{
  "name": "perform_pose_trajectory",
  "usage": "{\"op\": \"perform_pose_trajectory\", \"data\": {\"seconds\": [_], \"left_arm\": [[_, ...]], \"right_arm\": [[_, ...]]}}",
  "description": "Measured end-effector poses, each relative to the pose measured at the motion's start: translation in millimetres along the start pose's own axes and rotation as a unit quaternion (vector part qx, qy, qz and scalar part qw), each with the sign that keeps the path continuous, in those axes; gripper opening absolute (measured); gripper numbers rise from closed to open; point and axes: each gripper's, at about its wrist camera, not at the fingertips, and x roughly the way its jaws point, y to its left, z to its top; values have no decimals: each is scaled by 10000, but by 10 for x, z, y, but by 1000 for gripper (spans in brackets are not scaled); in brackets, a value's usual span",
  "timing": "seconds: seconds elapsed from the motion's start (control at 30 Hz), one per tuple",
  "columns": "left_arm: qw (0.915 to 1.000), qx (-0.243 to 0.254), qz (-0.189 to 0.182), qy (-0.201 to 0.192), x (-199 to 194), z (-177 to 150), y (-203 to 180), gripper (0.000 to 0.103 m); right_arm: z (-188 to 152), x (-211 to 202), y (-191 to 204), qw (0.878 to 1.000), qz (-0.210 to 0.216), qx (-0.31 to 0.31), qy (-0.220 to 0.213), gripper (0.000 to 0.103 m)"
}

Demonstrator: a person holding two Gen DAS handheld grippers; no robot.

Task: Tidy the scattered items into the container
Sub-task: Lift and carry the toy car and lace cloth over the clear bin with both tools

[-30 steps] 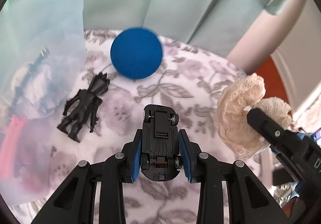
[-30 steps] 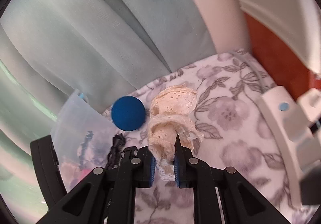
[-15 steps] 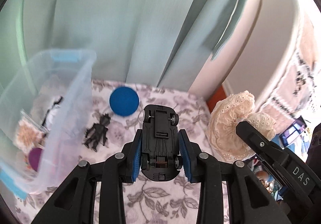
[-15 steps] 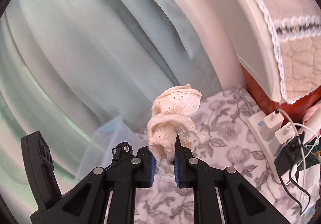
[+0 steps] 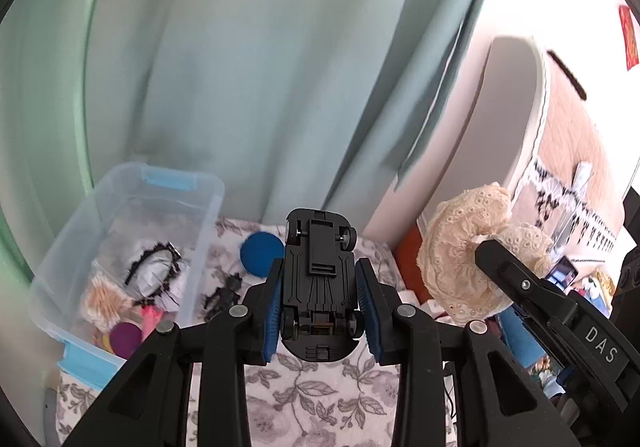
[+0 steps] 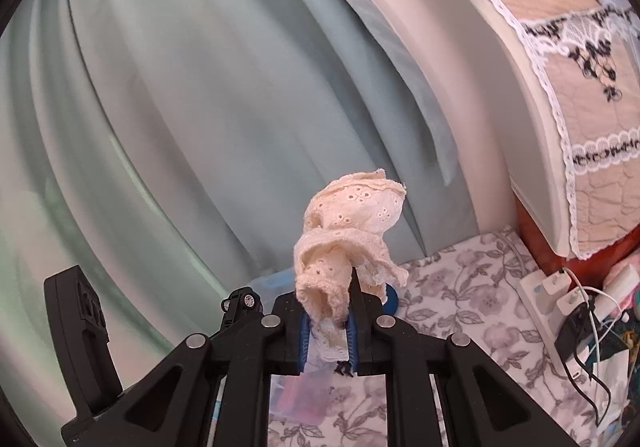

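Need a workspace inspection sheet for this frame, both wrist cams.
Surface: floral cloth.
Job's things: clear plastic bin part filled; blue ball and black figurine lie loose beside it.
Clutter: power strip with chargers.
Grippers: left tool clamps an upside-down black toy car; right tool clamps a cream lace scrunchie.
Cables: white and black leads at the strip.
Surroundings: green curtain.
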Motion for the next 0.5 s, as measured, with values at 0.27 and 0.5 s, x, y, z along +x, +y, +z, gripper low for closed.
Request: {"op": "perform_pose_trajectory", "data": {"seconds": [0.27, 0.5], "left_arm": [[9991, -177, 99, -360, -317, 123, 276, 36], [9978, -383, 185, -499, -431, 154, 547, 36]], "right_arm": [[19, -76, 386, 9994, 153, -311, -98, 16], [-48, -5, 663, 9982, 271, -528, -10, 16]]}}
